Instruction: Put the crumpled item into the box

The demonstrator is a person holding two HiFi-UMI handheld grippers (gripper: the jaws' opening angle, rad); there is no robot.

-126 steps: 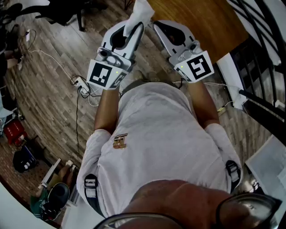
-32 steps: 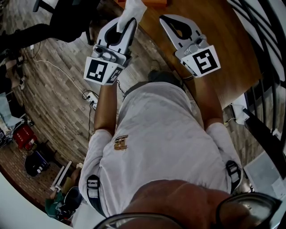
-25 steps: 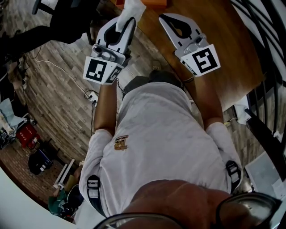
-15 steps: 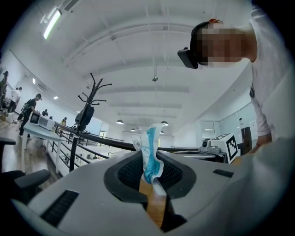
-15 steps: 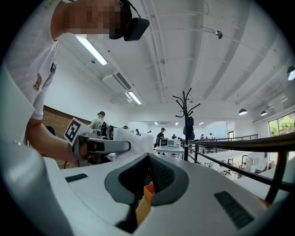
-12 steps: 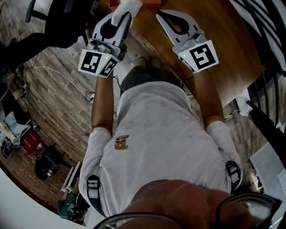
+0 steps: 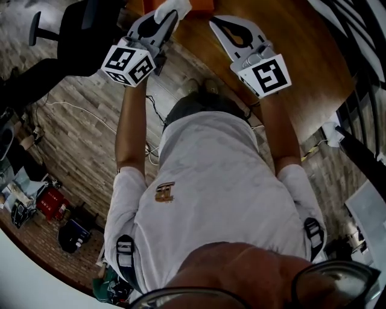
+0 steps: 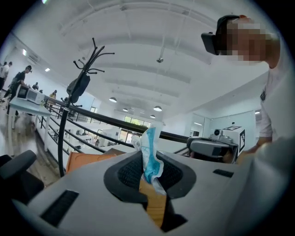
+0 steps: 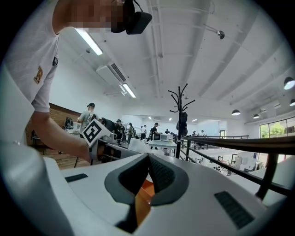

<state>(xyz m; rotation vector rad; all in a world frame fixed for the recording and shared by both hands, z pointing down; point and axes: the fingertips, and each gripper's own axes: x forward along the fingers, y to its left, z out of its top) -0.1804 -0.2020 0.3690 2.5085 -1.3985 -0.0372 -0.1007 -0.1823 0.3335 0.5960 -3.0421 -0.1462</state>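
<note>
**One wad [image 7: 174,7] pinched, not in the box [image 7: 204,5] yet**

So I'm standing right by this. The person has both arms stretched out over the edge of the wooden table [image 7: 289,42].

The left gripper [image 7: 164,18] is clamped on the wad. It's a crumpled white thing with some blue on it. In the left gripper view it sticks up out of the dark pads [image 8: 131,173], squeezed tight between them, with most of it poking above the gripper [image 8: 151,161]. From the head view the wad sits right at the near left corner of the orange box, which is at the far edge of the picture. Can't tell how high above the table it is. It's in the jaws though, not in the box.

The right gripper [image 7: 218,25] is just beside the left one, over the table. Its jaws are closed tip to tip with nothing in them. You can see that clearly in the right gripper view [image 9: 148,157], with a bit of orange showing through the gap lower down.

Other stuff around:
- plank floor [image 7: 78,127] under the person
- black chair [image 7: 78,30] off to the left
- coat rack [image 8: 85,73] and a dark railing [image 8: 110,122] behind the table
</note>
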